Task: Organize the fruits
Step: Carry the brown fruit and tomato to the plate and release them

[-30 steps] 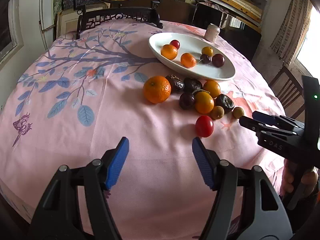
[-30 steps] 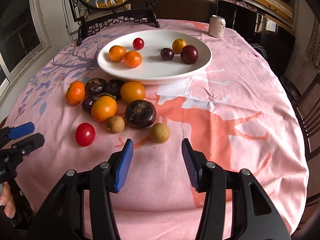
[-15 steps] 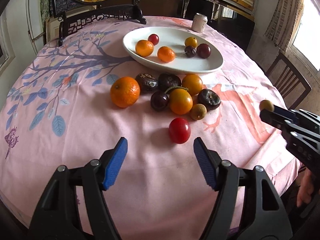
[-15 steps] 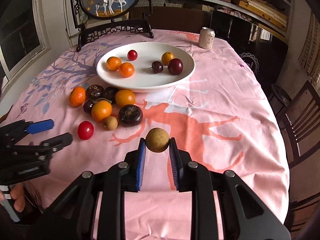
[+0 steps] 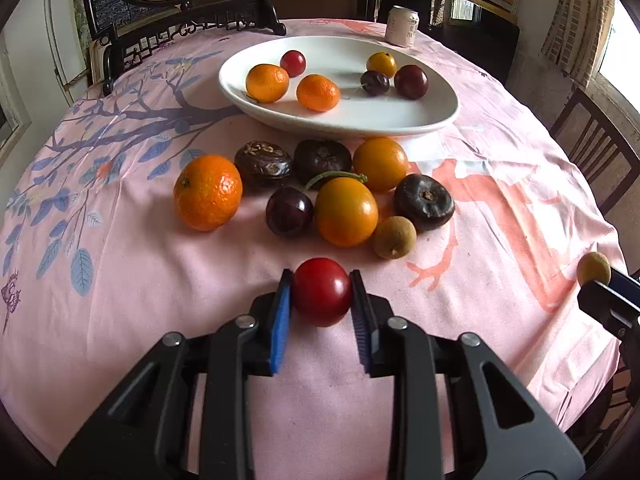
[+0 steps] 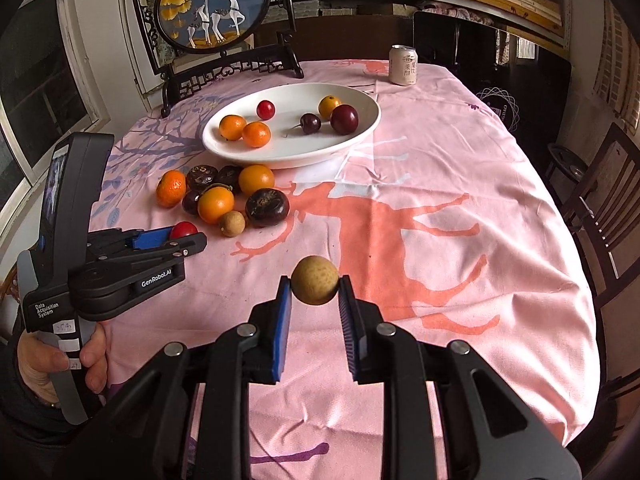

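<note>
My left hand-held gripper (image 5: 322, 300) is clamped on the tomato (image 5: 322, 291), one blue pad on each flank, so the round, slick skin cannot roll out sideways. It sits at the near edge of the fruit, and I cannot tell whether it has left the cloth. My right hand-held gripper (image 6: 314, 300) is clamped the same way on a longan (image 6: 315, 285), and I judge that one is held clear above the desk (image 6: 460, 208), ready to carry to the plate (image 6: 360, 128).

The tomato is glossy, deep red and smooth, with no stem showing. The longan is dull tan, finely pitted and nearly spherical.

Beyond the tomato lies the loose pile, touching or just beside one another: a second longan (image 5: 395, 237), a yellow-orange fruit (image 5: 346, 212) with a green stem, a cherry (image 5: 289, 211), a mandarin (image 5: 208, 192) to the left, three dark wrinkled fruits and another orange one.

Farther off, the white plate already holds two mandarins, a red tomato, a cherry, a plum and a yellow fruit, grouped roughly by kind. A can (image 5: 403, 26) stands at the far edge.
</note>
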### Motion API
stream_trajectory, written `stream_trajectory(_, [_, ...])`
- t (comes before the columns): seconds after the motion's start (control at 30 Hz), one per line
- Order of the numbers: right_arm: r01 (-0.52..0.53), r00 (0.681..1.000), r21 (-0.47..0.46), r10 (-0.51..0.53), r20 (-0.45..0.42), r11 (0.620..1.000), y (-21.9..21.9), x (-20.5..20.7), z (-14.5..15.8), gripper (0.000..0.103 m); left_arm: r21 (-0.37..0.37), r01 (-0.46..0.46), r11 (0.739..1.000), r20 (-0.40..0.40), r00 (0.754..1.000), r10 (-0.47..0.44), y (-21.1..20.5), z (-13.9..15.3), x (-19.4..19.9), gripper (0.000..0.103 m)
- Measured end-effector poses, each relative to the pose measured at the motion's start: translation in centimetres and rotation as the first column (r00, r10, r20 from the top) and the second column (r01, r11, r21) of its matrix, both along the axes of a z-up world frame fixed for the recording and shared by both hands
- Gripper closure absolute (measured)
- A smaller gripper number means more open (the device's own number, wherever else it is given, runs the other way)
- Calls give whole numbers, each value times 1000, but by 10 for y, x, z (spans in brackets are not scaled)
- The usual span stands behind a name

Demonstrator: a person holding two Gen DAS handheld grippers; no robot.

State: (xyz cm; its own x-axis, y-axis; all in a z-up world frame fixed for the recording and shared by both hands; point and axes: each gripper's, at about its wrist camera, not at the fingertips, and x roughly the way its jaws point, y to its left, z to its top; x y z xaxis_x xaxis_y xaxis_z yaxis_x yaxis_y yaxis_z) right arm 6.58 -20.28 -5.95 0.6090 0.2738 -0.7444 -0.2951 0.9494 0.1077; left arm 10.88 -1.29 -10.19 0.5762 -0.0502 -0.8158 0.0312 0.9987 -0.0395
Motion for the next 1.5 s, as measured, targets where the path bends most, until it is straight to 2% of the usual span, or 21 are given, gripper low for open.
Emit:
stream_trajectory(0.1, [3, 1000, 7, -3, 3, 1000, 0, -1, 1, 79, -46, 7, 999, 2, 1000, -7, 5, 7, -12, 75])
stream_trajectory(0.4, [-27, 1000, 23, 27, -9, 999, 13, 3, -2, 79, -110, -13, 994, 66, 998, 20, 32, 37, -43, 75])
stream_trajectory(0.6, [-44, 999, 26, 44, -18, 999, 21, 8, -4, 79, -132, -4, 991, 64, 998, 13, 41, 44, -42, 75])
stream_trajectory(0.8, [-68, 998, 22, 68, 2, 997, 34, 28, 5, 79, -115, -1, 993, 77, 997, 10, 49, 55, -20, 75])
stream_trajectory(0.9, [-66, 998, 14, 66, 12, 998, 45, 49, 8, 79, -113, 3, 994, 69, 998, 5, 55, 63, 6, 75])
stream_trajectory(1.0, [-96, 995, -8, 97, 22, 995, 61, 81, 21, 79, -53, -4, 999, 76, 997, 8, 60, 79, 51, 75])
stream_trajectory(1.07, [-113, 993, -25, 114, 38, 993, 74, 108, 34, 79, -17, -16, 1000, 68, 998, 17, 64, 87, 93, 75])
stream_trajectory(1.17, [-121, 992, -33, 122, 34, 992, 92, 159, 43, 79, -26, -67, 997, -6, 998, 67, 74, 82, 164, 75])
stream_trajectory(1.3, [-95, 995, -76, 95, -12, 993, 113, 227, 26, 79, -66, -99, 993, -64, 994, 94, 78, 65, 228, 75])
stream_trajectory(1.4, [-80, 992, -75, 72, -105, 994, 117, 264, 5, 79, -72, -96, 993, -103, 991, 88, 71, 53, 247, 74])
stream_trajectory(1.5, [-66, 992, -98, 55, -113, 993, 120, 278, -5, 79, -77, -83, 994, -118, 990, 73, 66, 46, 254, 74])
